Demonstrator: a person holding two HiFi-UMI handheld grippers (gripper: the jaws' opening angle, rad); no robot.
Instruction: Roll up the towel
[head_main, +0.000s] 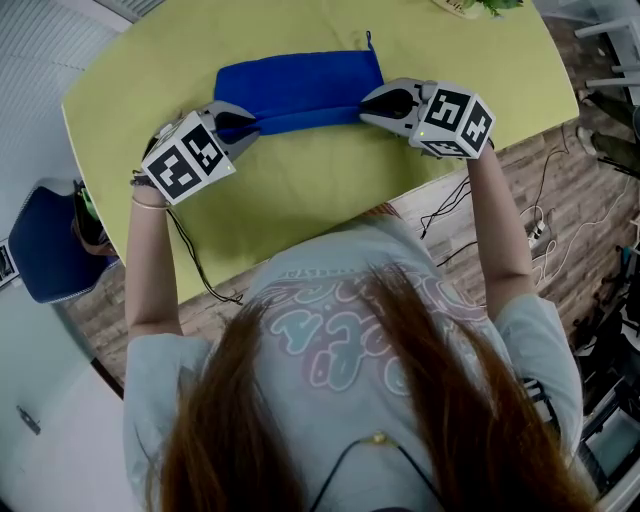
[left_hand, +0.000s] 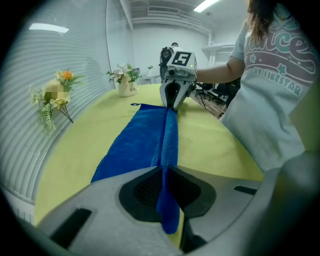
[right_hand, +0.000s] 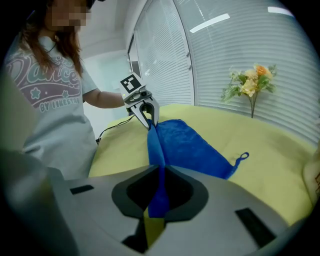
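Past the person's hair (head_main: 380, 400), the left hand-held gripper (head_main: 243, 124) and right hand-held gripper (head_main: 370, 108) each clamp the near edge of the blue towel (head_main: 300, 85) on the table (head_main: 300, 200), so rolling looks barely started.

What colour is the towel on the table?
The towel is bright blue, lying on a yellow-green table; the head view shows it best.
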